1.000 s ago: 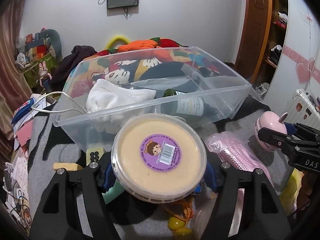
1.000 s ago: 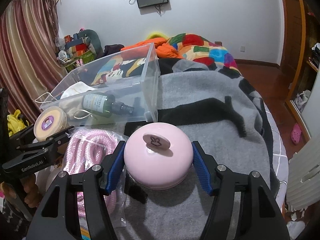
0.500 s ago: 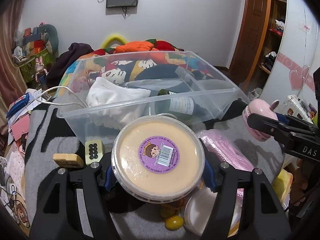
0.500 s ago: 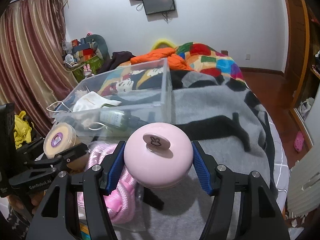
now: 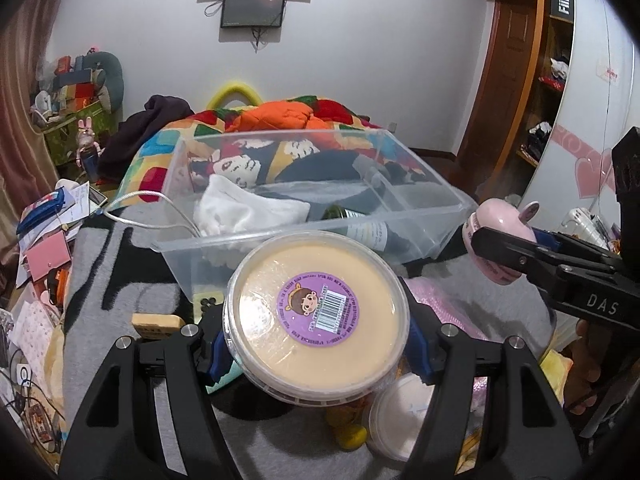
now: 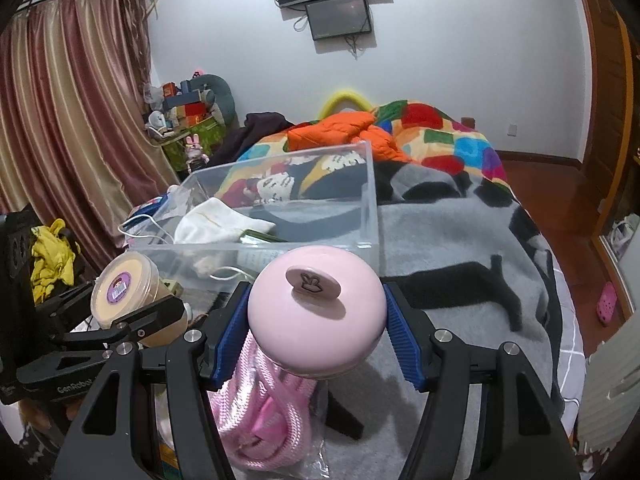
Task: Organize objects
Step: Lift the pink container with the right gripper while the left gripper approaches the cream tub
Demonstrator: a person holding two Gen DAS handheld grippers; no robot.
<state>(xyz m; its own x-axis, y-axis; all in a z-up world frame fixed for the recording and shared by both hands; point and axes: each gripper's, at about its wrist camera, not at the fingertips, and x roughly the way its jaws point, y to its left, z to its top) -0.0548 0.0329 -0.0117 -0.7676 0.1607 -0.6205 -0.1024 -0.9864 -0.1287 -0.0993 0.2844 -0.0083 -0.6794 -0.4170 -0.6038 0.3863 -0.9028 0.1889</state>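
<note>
The left gripper (image 5: 316,356) is holding a round tub (image 5: 318,322) with a clear lid and a purple sticker, its blue-padded jaws clamped on the tub's sides and carrying it clear of the grey blanket (image 5: 120,280) on the bed. The right gripper (image 6: 316,336) is gripping a pink domed container (image 6: 316,312) with a small knob on top, its jaws likewise pressing on either side of it and keeping it off the bed. Beneath and just in front of the right gripper, a coil of pink rope (image 6: 260,412) in a clear bag is lying on the blanket. Under the tub in the left view, a white round lid (image 5: 400,412) and something yellow, too hidden to identify, are lying on the bed, and two domino-like tiles (image 5: 156,322) are sitting to the left. Just beyond both held things, a clear plastic bin (image 5: 420,204) is standing on the bed, holding a white cloth (image 5: 248,208) and a dark green bottle (image 5: 360,228) lying on its side, with a white cable (image 5: 152,200) draping over its left rim. Farther back, a colourful patchwork quilt (image 6: 440,136) and an orange garment (image 6: 332,128) are lying heaped near the wall, where a screen (image 6: 340,16) is hanging.
</note>
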